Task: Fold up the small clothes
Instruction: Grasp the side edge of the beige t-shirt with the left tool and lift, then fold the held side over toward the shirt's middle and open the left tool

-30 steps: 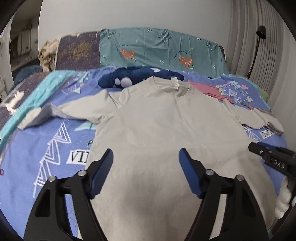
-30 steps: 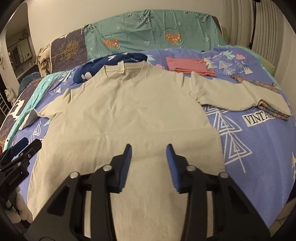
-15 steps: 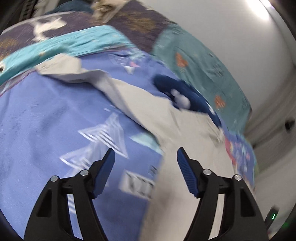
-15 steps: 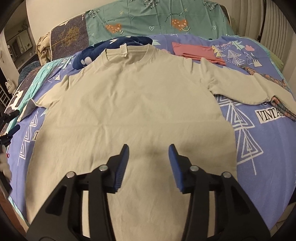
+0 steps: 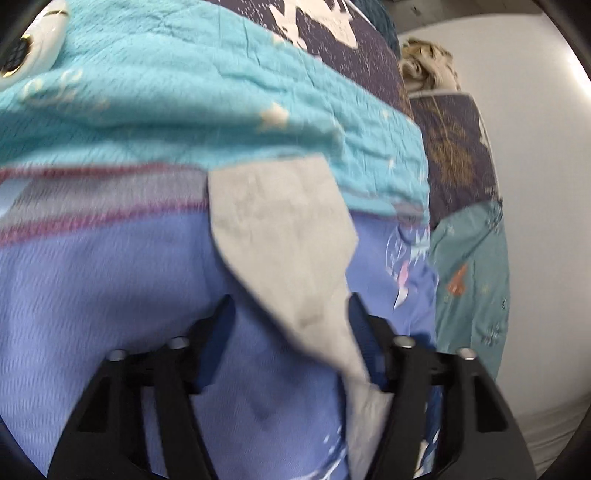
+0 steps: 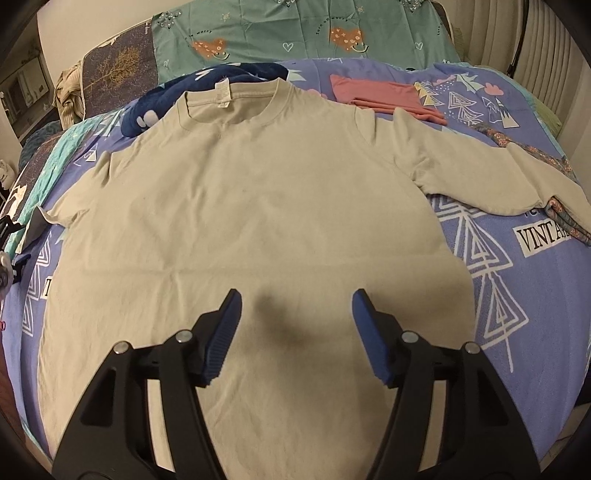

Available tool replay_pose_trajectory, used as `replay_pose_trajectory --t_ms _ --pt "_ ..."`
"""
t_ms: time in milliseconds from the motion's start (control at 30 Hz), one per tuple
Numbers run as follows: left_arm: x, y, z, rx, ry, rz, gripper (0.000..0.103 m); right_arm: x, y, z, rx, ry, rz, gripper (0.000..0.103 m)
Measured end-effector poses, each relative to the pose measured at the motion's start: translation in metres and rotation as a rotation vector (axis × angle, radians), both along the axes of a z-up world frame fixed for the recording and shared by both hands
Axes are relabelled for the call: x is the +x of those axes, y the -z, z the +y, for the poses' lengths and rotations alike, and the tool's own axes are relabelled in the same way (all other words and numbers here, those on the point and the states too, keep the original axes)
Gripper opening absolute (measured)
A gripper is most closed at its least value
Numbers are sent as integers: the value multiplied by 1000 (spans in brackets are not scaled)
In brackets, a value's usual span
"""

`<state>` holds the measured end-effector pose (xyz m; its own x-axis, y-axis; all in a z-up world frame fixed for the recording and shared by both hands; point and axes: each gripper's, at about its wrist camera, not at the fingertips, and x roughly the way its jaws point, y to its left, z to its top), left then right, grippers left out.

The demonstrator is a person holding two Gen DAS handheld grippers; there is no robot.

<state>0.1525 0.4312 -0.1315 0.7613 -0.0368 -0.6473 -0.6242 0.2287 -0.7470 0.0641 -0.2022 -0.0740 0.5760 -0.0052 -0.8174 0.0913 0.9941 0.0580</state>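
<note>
A beige long-sleeved shirt [image 6: 258,206] lies spread flat, front down, on a blue patterned bedspread [image 6: 517,295]. My right gripper [image 6: 295,314] is open and empty, hovering over the shirt's lower middle. My left gripper [image 5: 288,314] is open, low over the bed at the shirt's left sleeve; the sleeve end [image 5: 280,236] runs between its jaws, with the cuff lying on ahead of them. In the right wrist view the left gripper [image 6: 7,236] shows at the far left edge beside the cuff [image 6: 37,221].
A folded pink garment [image 6: 384,96] and a dark blue garment [image 6: 207,88] lie near the shirt's collar. A floral cloth [image 6: 565,218] lies under the right cuff. A teal blanket [image 5: 184,96] borders the bedspread at left. Teal pillows [image 6: 295,33] stand behind.
My left gripper has swung left from over the shirt's body and dropped to the left sleeve end. My right gripper has opened wider and moved slightly in over the shirt.
</note>
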Motion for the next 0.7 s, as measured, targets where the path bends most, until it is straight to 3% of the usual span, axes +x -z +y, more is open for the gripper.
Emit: replay_pose_trajectory --t_ms 33,67,133,200,333,400,533,667,700 --pt "5 0 4 0 12 -14 6 2 1 1 0 -1 2 64" --pt "8 1 9 -1 22 -20 1 4 3 1 0 -2 4 64" --pt "14 -12 7 50 34 -18 1 8 4 1 0 -1 6 64" --pt "19 -40 -4 163 76 -50 1 11 4 0 0 -1 4 64" --pt "33 -121 -66 406 241 -175 1 16 1 -4 7 -3 -11 64" --pt "39 -163 -122 510 374 -274 1 17 0 -7 10 -1 -22 64" --pt "43 -208 -256 661 670 -433 2 19 -2 -17 20 16 -28 64" --pt "37 -199 -398 754 966 -498 6 18 -2 -30 22 39 -32 65" --pt "35 -188 -427 779 1025 -496 20 18 -3 -32 23 45 -32 65"
